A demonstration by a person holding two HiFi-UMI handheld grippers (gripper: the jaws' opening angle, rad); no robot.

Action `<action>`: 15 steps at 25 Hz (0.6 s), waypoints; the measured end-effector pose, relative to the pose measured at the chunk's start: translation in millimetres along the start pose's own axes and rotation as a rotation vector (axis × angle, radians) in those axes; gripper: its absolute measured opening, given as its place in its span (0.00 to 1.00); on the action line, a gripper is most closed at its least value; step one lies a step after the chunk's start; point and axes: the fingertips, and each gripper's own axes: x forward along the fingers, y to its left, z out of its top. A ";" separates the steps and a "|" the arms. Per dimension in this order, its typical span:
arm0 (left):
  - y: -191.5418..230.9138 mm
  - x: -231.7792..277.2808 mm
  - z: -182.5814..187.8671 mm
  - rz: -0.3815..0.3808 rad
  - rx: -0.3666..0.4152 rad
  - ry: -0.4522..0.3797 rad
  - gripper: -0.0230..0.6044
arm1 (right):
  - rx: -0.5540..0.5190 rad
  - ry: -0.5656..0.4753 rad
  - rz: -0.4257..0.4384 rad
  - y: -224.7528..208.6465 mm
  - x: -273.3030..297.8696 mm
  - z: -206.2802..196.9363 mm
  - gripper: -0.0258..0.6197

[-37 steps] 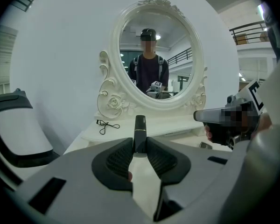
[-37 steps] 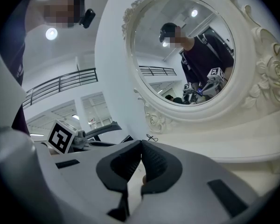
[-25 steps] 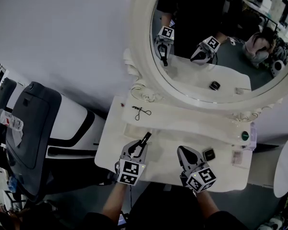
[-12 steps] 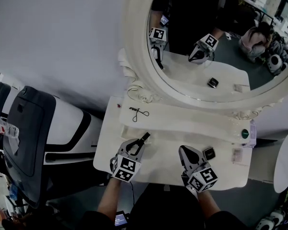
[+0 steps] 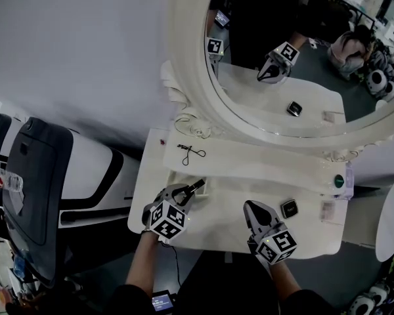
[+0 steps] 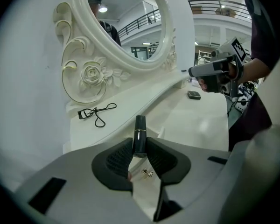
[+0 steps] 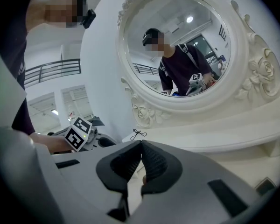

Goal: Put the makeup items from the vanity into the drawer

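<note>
**Step in hand.** The left gripper (image 6: 140,147) is clamping its jaws on a black tube (image 6: 140,133) with a thin gold band, carrying it upright above the vanity (image 5: 231,233), below the mirror (image 5: 184,90) toward its left side. The right gripper (image 7: 140,149) is hovering below the mirror toward its right side, jaws pressed together with nothing between them.

**Items outstanding.** An eyelash curler (image 5: 192,153) is lying on the raised shelf just under the mirror's lower-left rim. A dark compact (image 5: 289,209) is sitting below the mirror's right side, just beside the right gripper. A green-capped item (image 5: 339,181) is standing under the mirror's lower-right rim.

**Container.** No view is showing an open drawer or its contents. A small gold fitting (image 6: 147,173) is showing beneath the left jaws; judged a possible drawer pull.

**Next move, judged.** The free right gripper is needed to open the drawer, so that the tube can be lowered in and released.
</note>
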 end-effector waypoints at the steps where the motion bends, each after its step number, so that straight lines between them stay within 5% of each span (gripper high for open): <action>1: 1.6 2.0 -1.9 0.000 0.008 0.010 0.20 | 0.002 0.002 -0.002 0.3 0.4 -1.0 0.08; 15: 9.4 -0.8 3.0 0.046 -0.067 -0.037 0.20 | 0.013 -0.001 -0.021 -8.5 -2.3 -2.0 0.08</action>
